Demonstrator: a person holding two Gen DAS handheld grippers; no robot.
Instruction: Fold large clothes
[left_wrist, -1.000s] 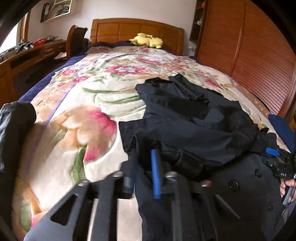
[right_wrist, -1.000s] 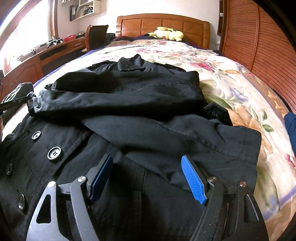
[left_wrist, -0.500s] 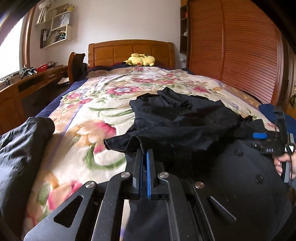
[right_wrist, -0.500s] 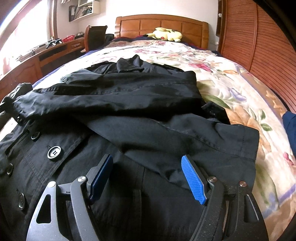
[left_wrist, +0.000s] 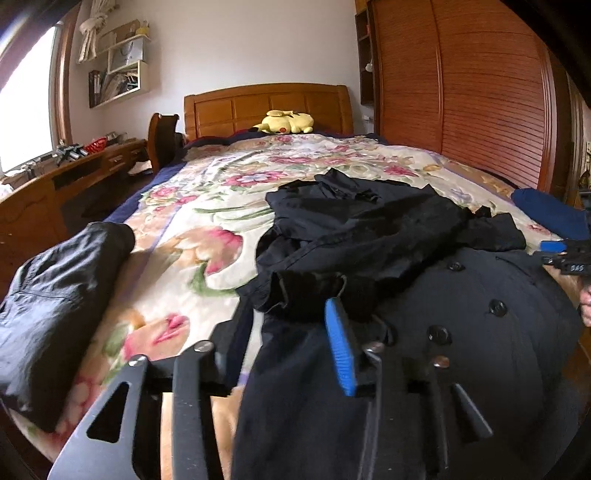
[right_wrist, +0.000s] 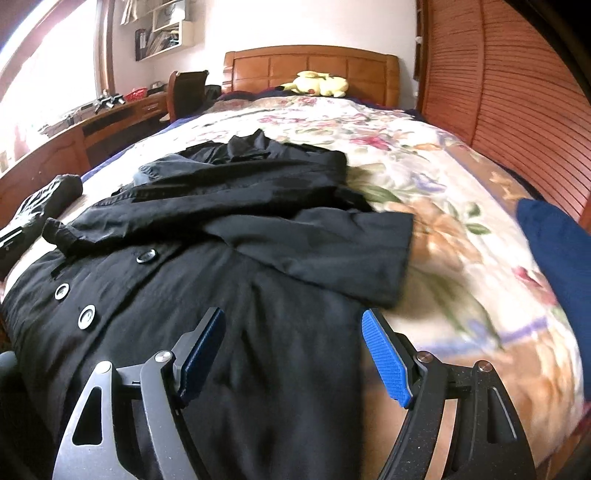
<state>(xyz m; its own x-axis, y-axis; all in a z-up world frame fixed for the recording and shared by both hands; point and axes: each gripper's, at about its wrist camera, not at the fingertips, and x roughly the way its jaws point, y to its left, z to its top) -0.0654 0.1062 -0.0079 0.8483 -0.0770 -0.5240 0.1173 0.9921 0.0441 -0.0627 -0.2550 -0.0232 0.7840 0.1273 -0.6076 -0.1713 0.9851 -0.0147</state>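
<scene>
A large black buttoned coat (left_wrist: 424, 295) lies on the floral bedspread, its sleeves folded across its body. It also shows in the right wrist view (right_wrist: 229, 251). My left gripper (left_wrist: 291, 343) is open over the coat's left edge, its blue pads apart with coat fabric between them. My right gripper (right_wrist: 295, 350) is open and empty over the coat's lower right part, near its right edge. The right gripper also shows at the far right of the left wrist view (left_wrist: 565, 254).
A dark folded garment (left_wrist: 55, 306) lies at the bed's left edge. A blue item (right_wrist: 557, 258) lies at the right edge. A yellow plush toy (left_wrist: 288, 122) sits by the wooden headboard. A wooden desk (left_wrist: 55, 184) stands left, a slatted wardrobe (left_wrist: 480, 92) right.
My left gripper was shut on the coat's edge and has now opened. Both views have tilted up and the right gripper has shifted toward the coat's right edge.
</scene>
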